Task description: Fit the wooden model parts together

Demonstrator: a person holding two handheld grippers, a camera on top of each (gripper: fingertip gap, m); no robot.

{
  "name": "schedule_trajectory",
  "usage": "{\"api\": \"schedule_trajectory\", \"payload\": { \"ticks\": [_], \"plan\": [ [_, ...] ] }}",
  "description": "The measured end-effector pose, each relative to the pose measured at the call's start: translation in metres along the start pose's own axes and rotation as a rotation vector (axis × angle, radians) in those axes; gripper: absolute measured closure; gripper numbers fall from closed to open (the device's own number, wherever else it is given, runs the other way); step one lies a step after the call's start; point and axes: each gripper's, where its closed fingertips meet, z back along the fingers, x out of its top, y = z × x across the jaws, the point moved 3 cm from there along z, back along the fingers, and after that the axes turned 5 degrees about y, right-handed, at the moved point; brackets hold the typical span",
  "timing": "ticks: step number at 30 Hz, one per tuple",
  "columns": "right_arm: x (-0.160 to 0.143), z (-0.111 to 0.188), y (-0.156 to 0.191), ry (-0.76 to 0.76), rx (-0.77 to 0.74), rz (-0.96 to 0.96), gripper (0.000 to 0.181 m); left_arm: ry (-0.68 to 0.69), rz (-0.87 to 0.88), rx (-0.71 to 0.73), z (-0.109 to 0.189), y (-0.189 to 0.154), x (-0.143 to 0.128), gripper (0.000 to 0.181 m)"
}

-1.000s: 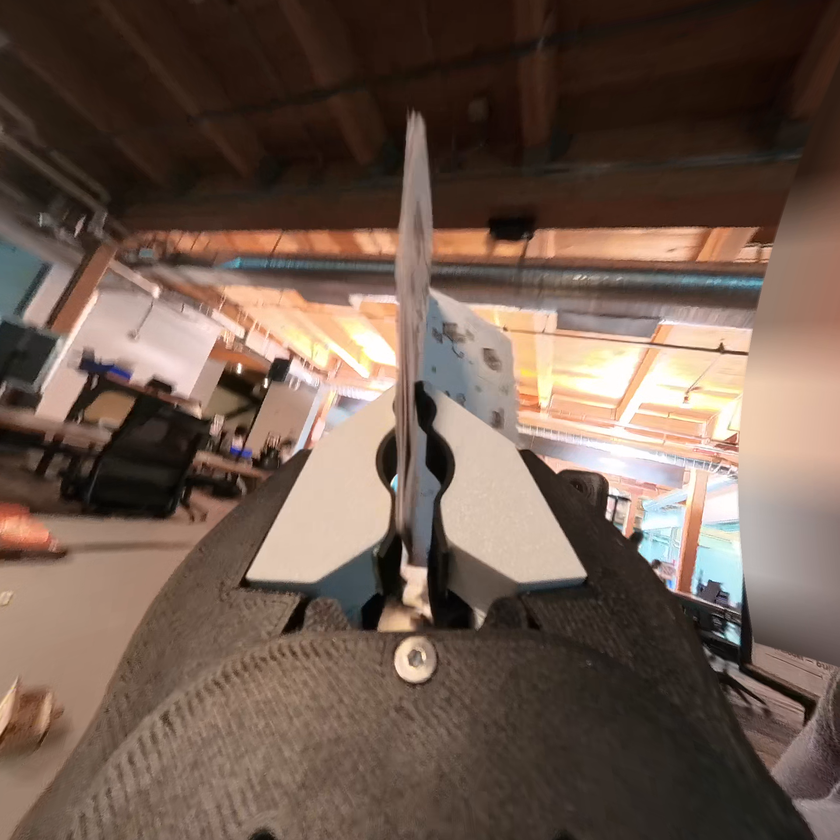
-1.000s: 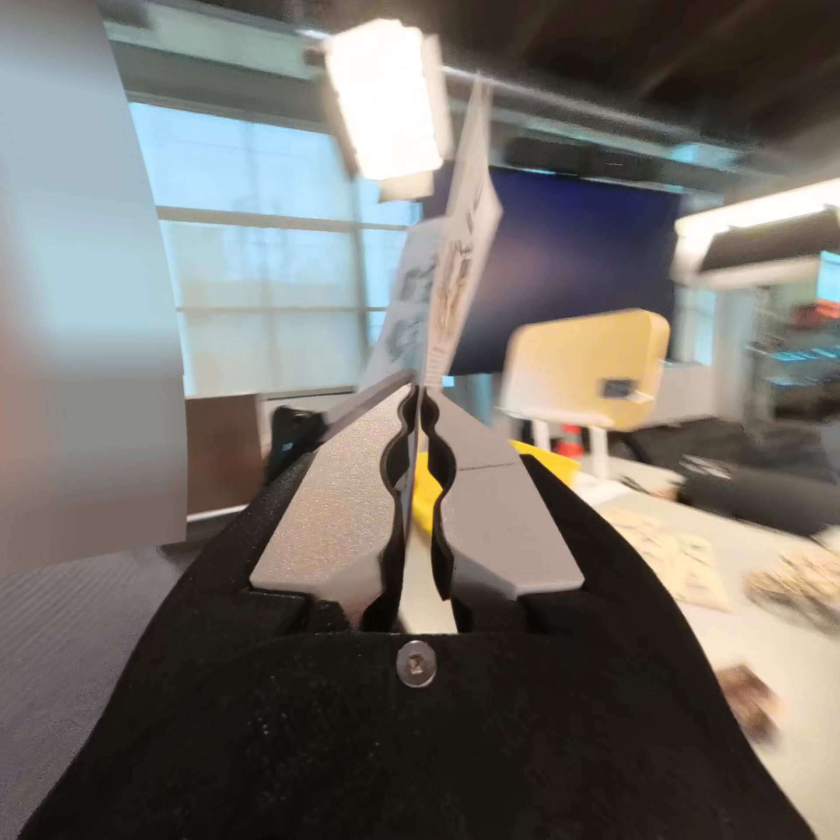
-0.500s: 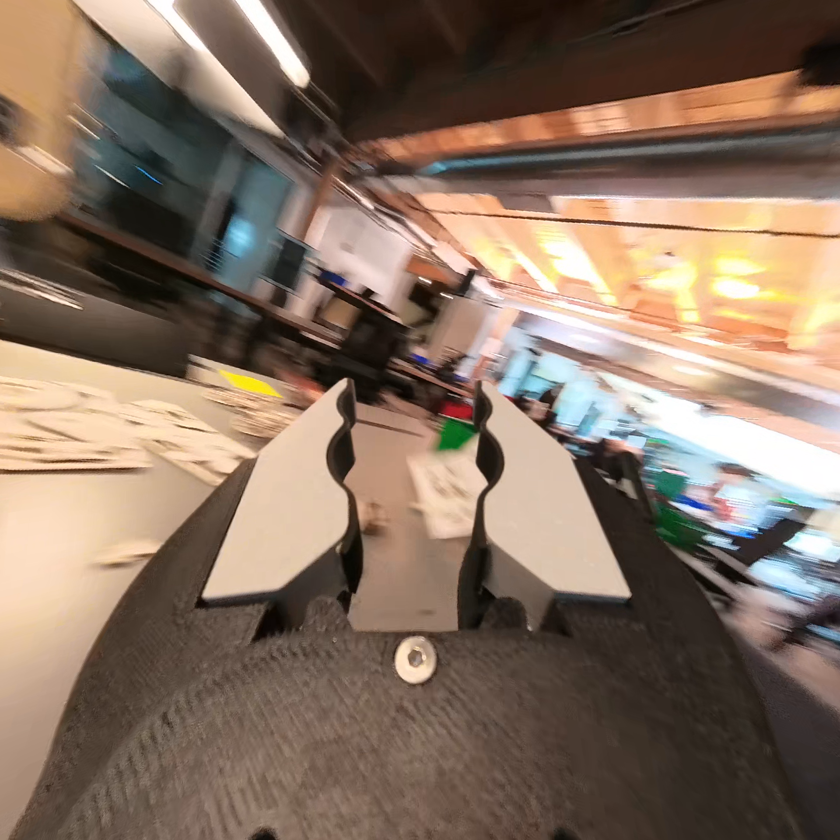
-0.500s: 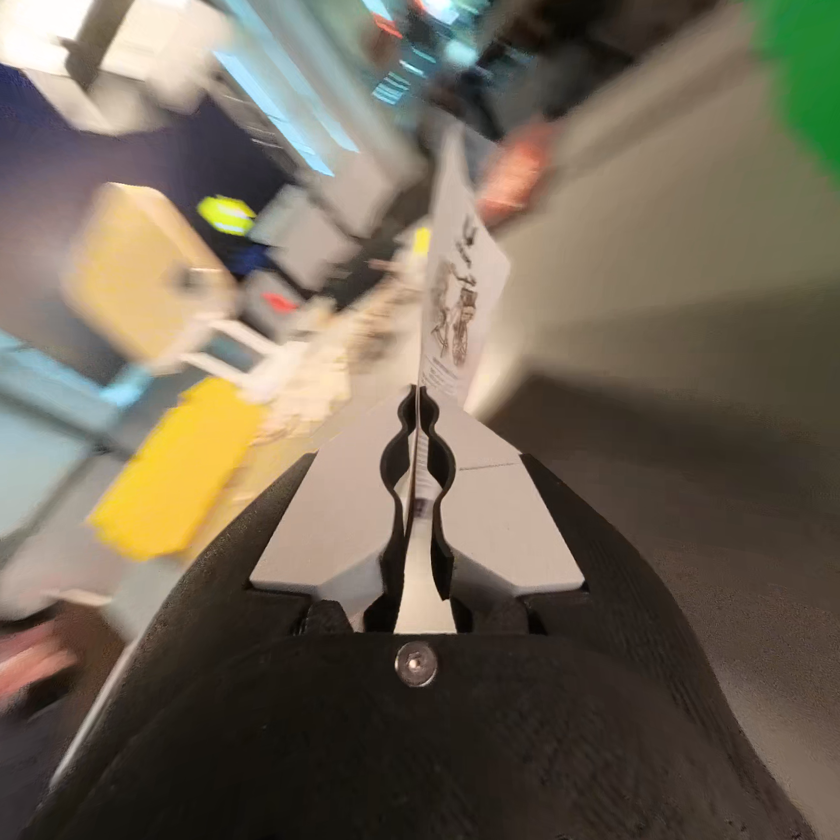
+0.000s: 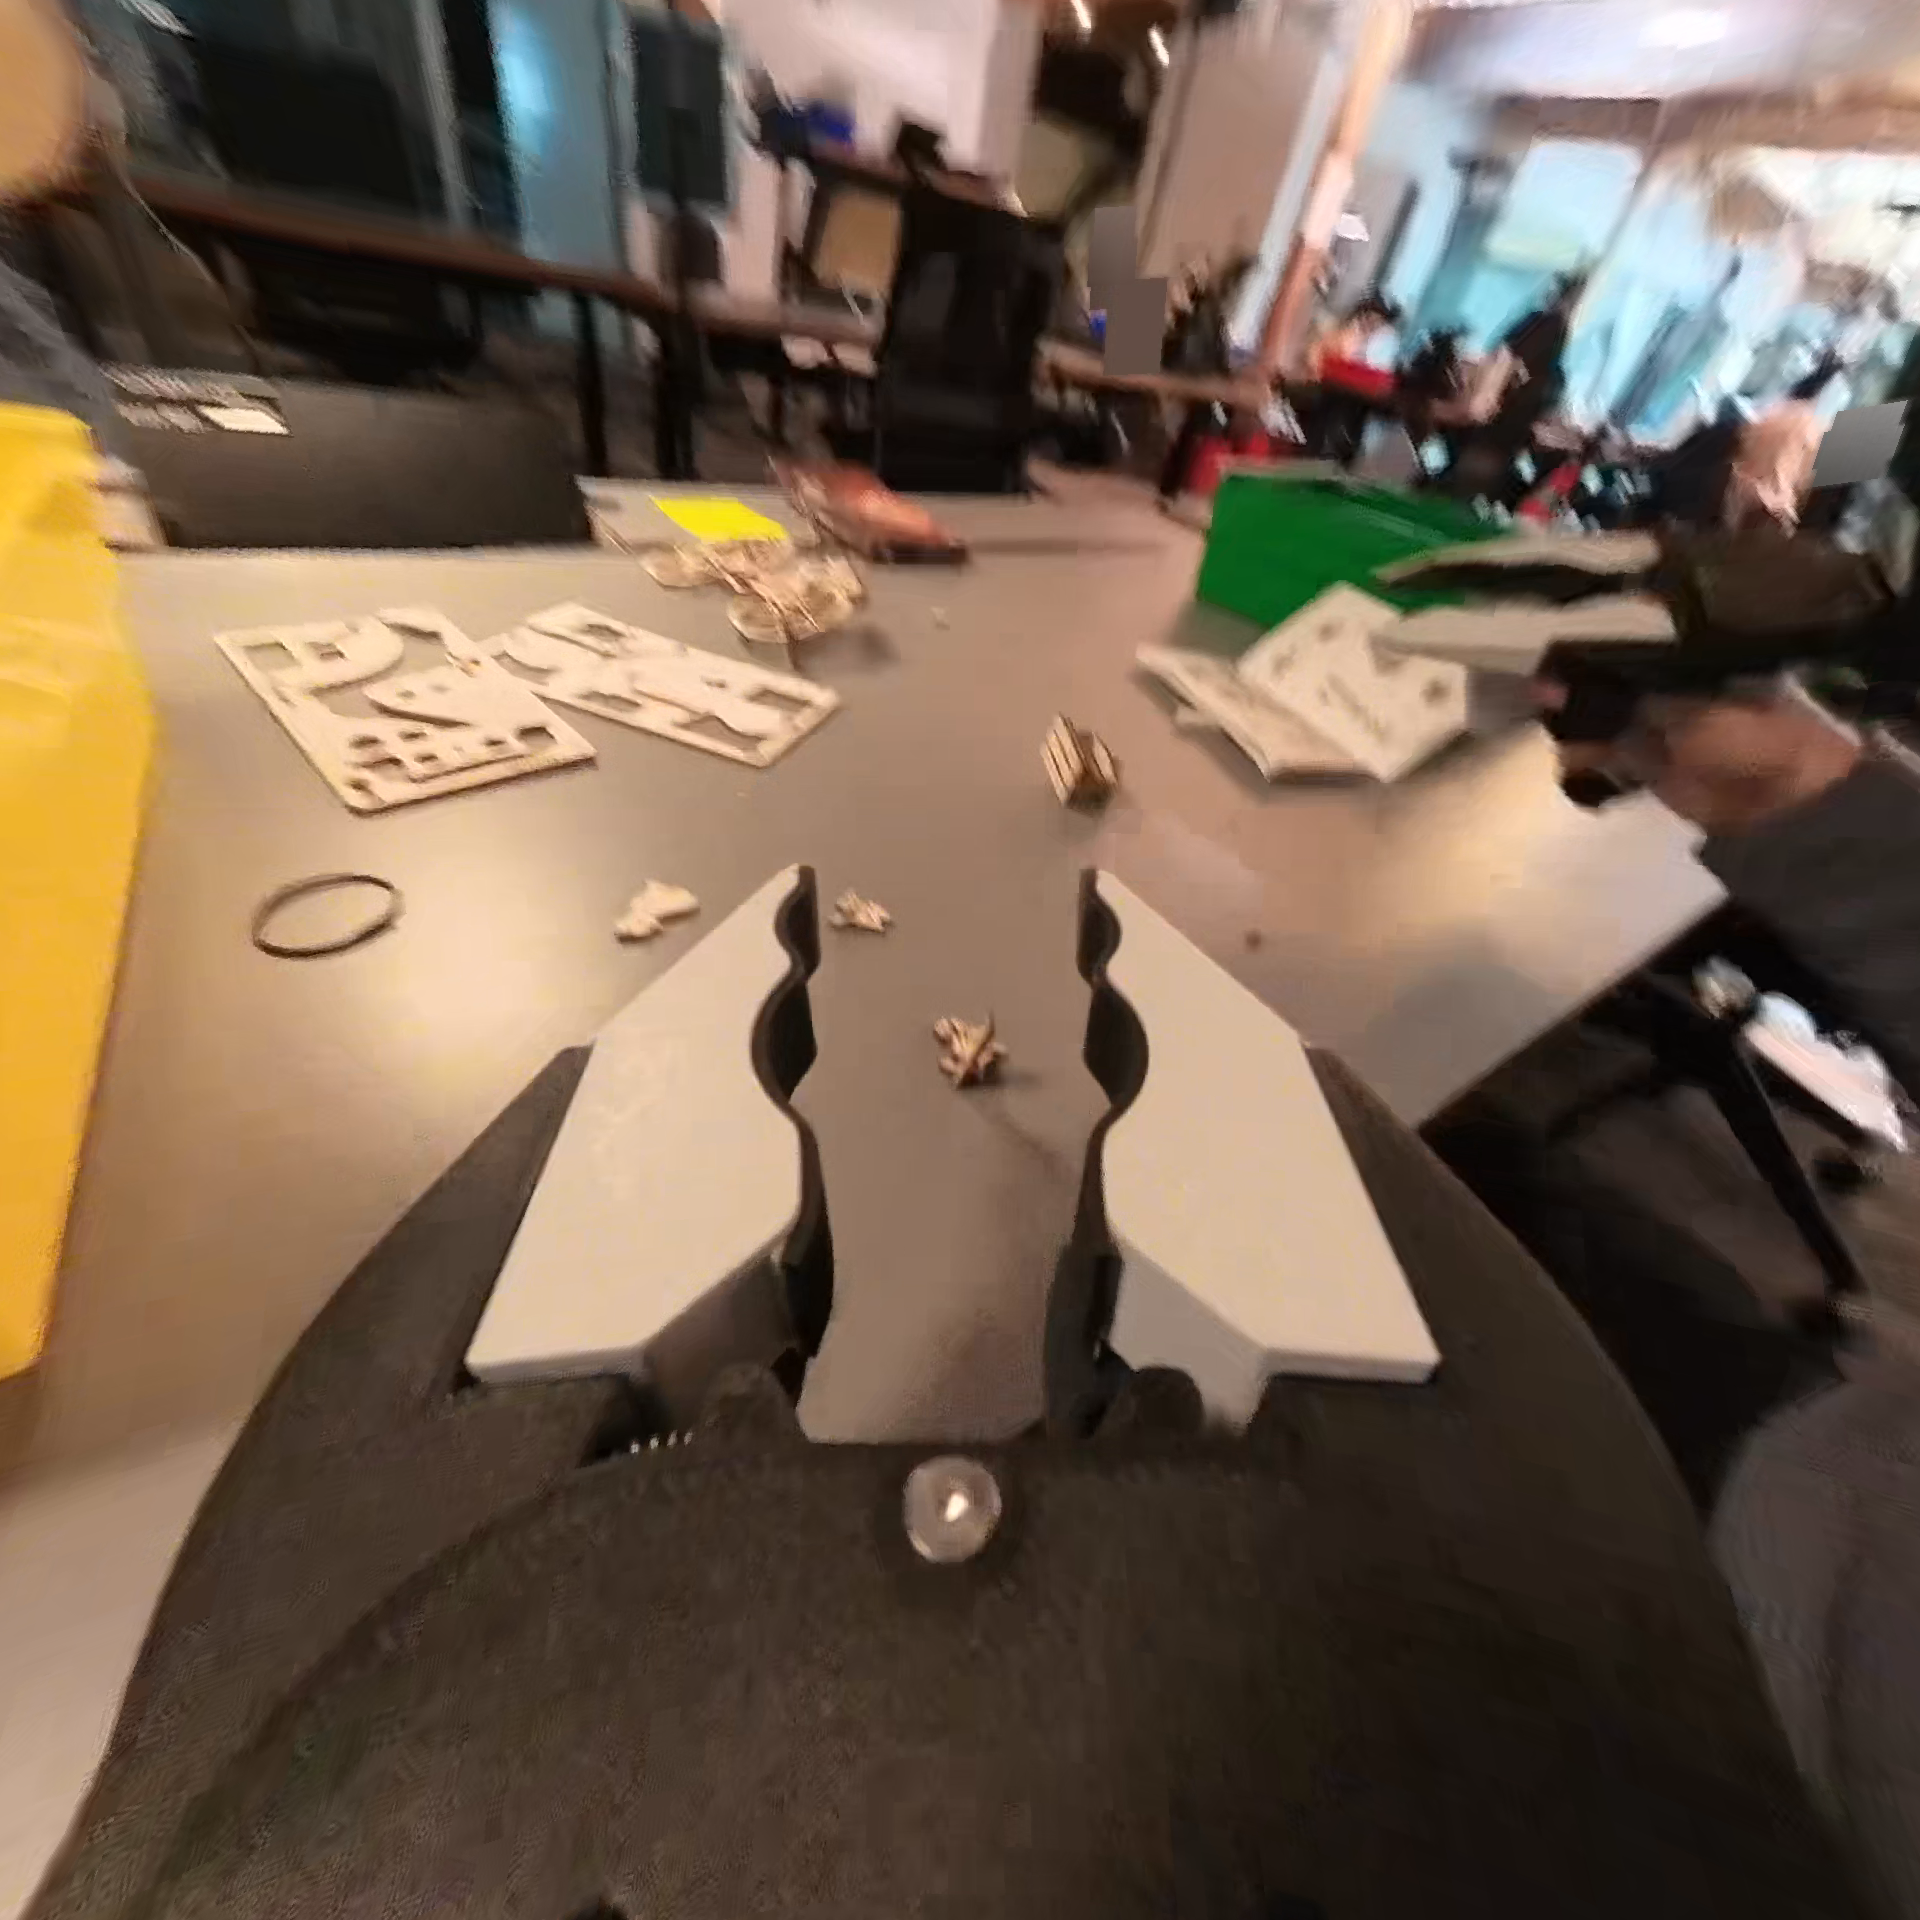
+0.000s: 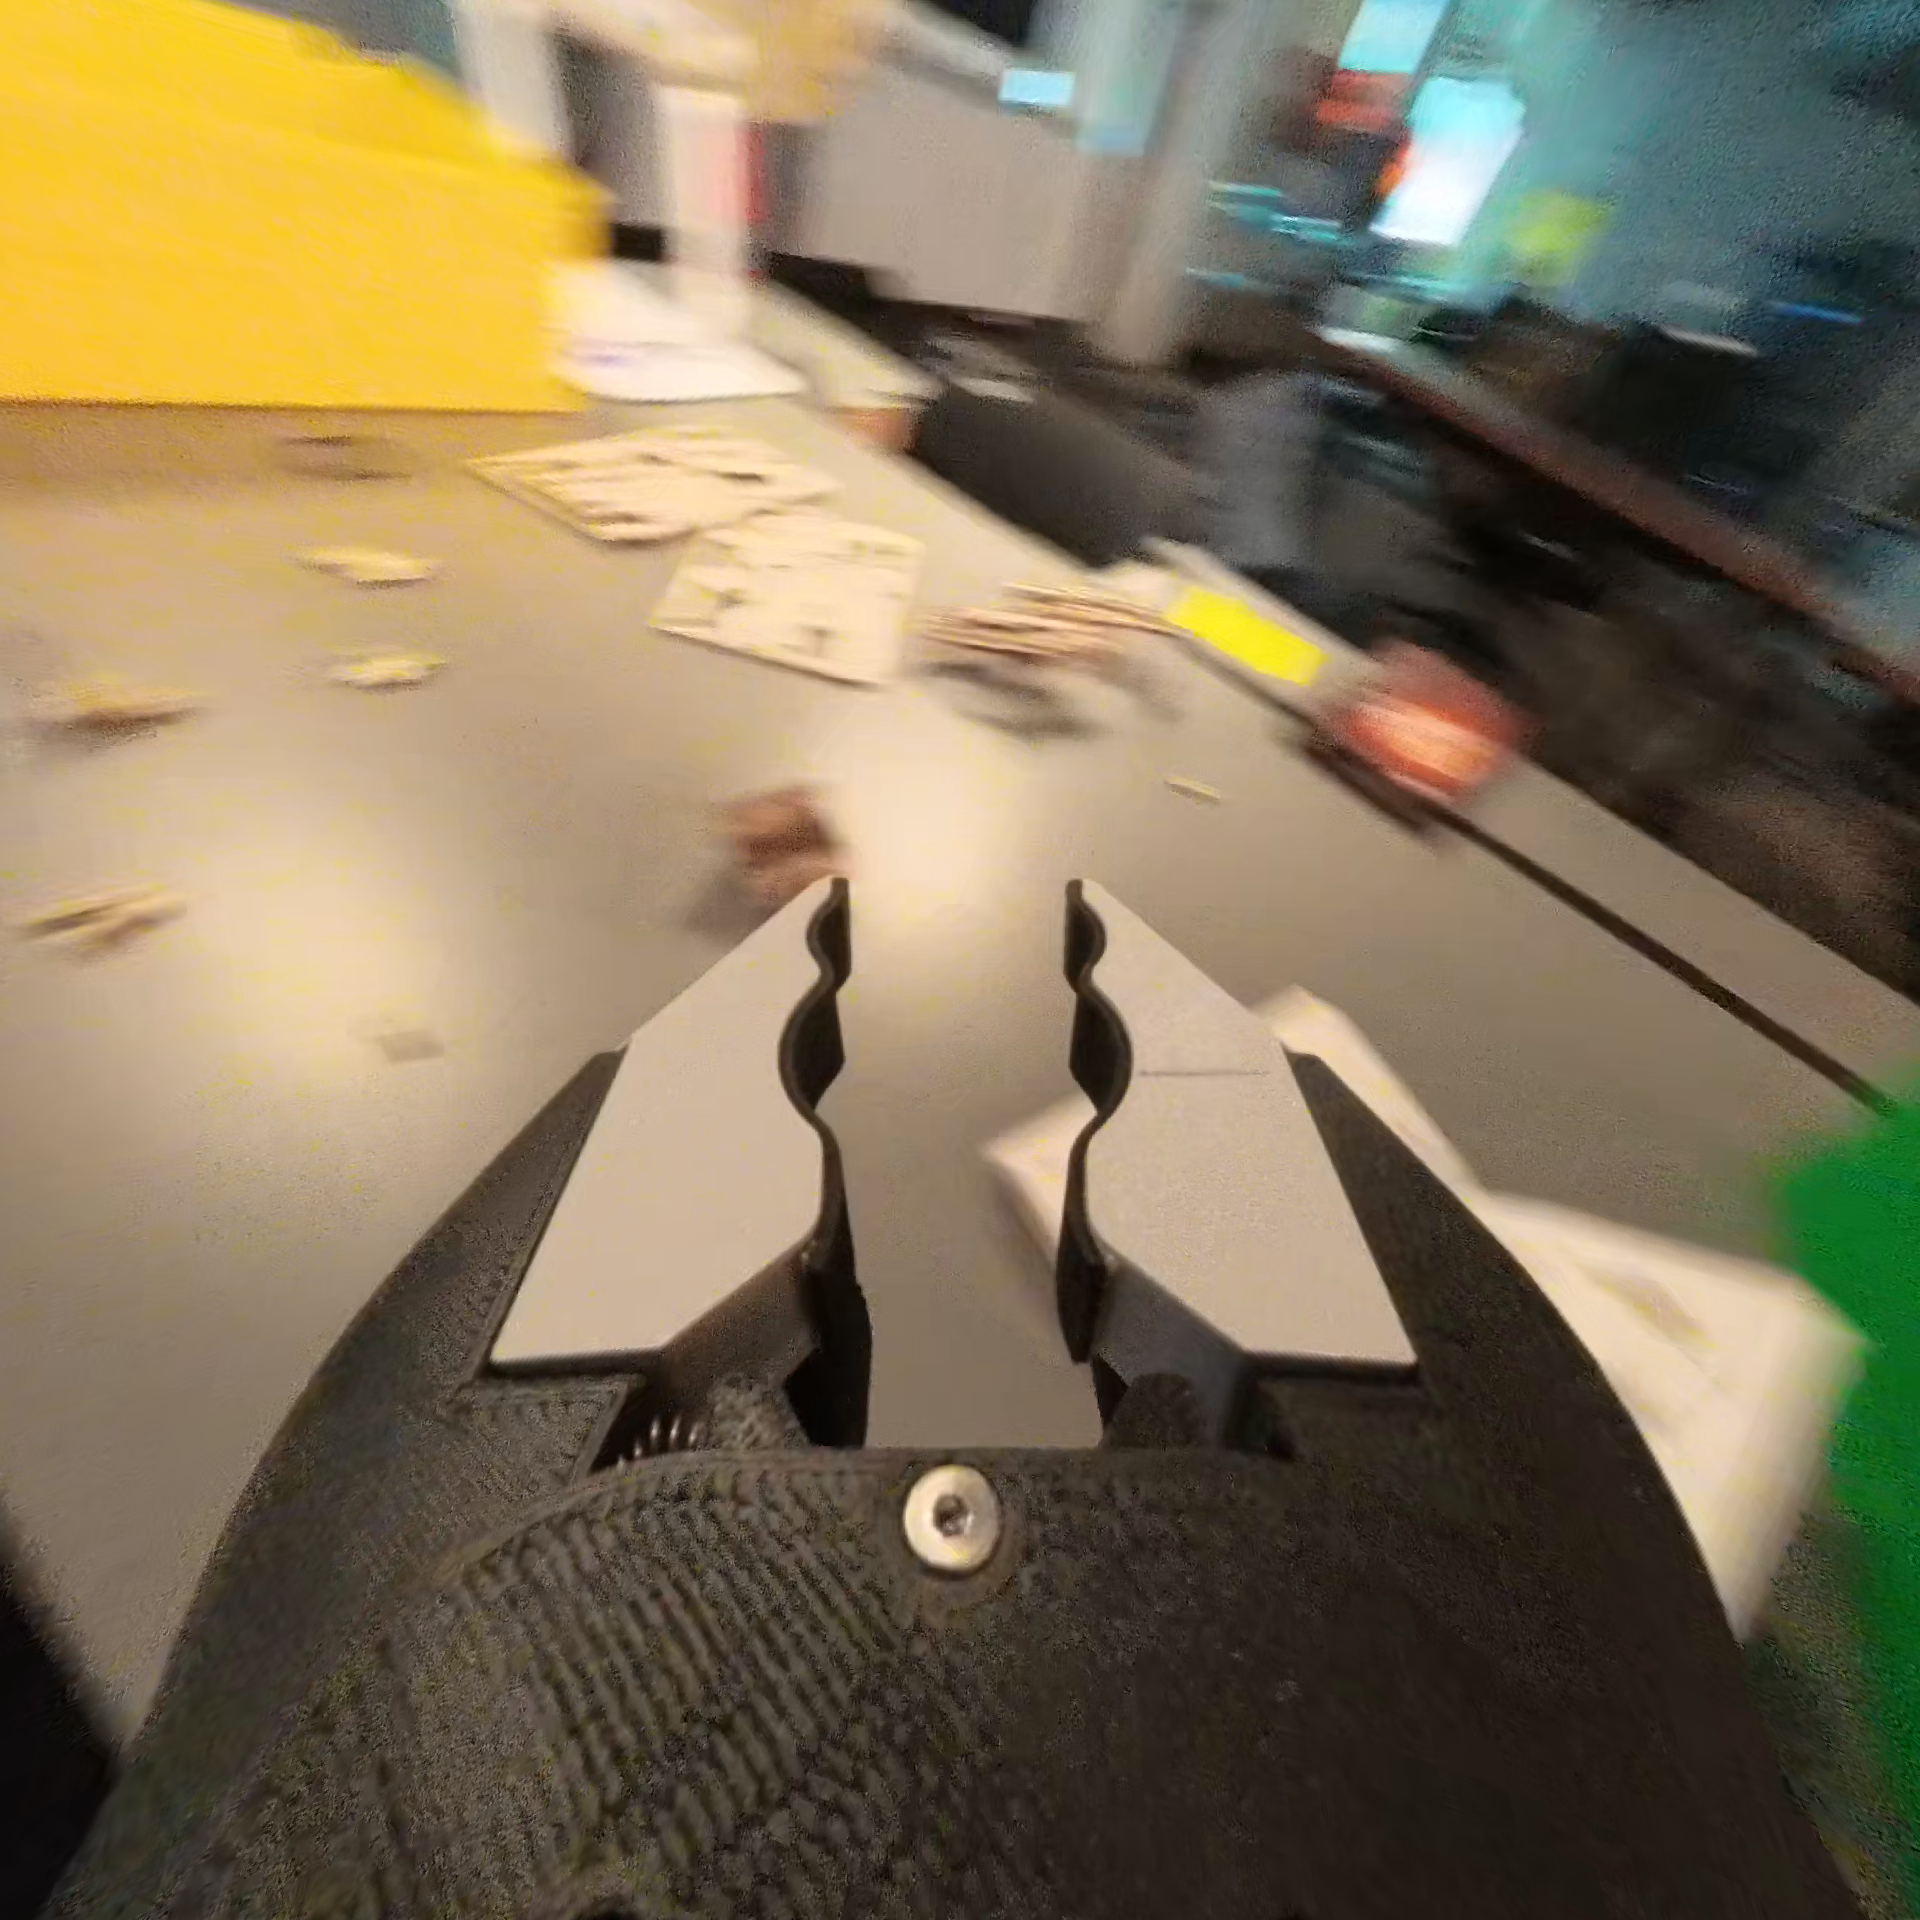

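My left gripper (image 5: 943, 891) is open and empty, low over the grey table (image 5: 488, 1039). A small assembled wooden piece (image 5: 968, 1047) lies between its fingers. Two more small wooden bits (image 5: 860, 912) (image 5: 652, 906) lie just beyond, and a blocky wooden piece (image 5: 1081, 758) lies farther off. Two punched wooden sheets (image 5: 405, 707) (image 5: 665, 681) lie at the back left. My right gripper (image 6: 956, 902) is open and empty over the table, with the white instruction booklet (image 6: 1538, 1320) lying under its right finger. A blurred brown wooden piece (image 6: 777, 829) lies just ahead of it.
A yellow bin (image 5: 52, 883) stands at the left and a green bin (image 5: 1320, 545) at the back right. A black rubber band (image 5: 324, 912) lies left. The other gripper (image 5: 1621, 644) hovers over the booklet (image 5: 1340, 696). A heap of wooden parts (image 5: 769, 592) sits far back. Across from one pair of fingers to the other is roughly 30 cm.
Both grippers swung down from pointing up to the table. The left let go of the booklet first, then the right laid it on the table and opened.
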Motion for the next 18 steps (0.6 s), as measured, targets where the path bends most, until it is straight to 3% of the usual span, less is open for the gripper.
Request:
{"api": "schedule_trajectory", "payload": {
  "ticks": [2, 7, 12, 18],
  "plan": [
    [0.013, -0.017, 0.068, -0.006, 0.340, 0.151, 0.142, 0.120, -0.014, -0.073, -0.010, -0.004, -0.017, 0.133],
    [0.013, -0.053, 0.167, 0.028, 0.809, 0.484, 0.143, 0.311, -0.159, -0.151, -0.024, -0.005, -0.045, 0.149],
    [0.017, -0.092, 0.204, 0.034, 1.064, 0.572, 0.142, 0.481, -0.238, -0.195, -0.038, 0.002, -0.070, 0.155],
    [0.024, -0.112, 0.225, -0.012, 1.274, 0.561, 0.148, 0.499, -0.220, -0.191, -0.044, 0.003, -0.073, 0.150]
  ]
}}
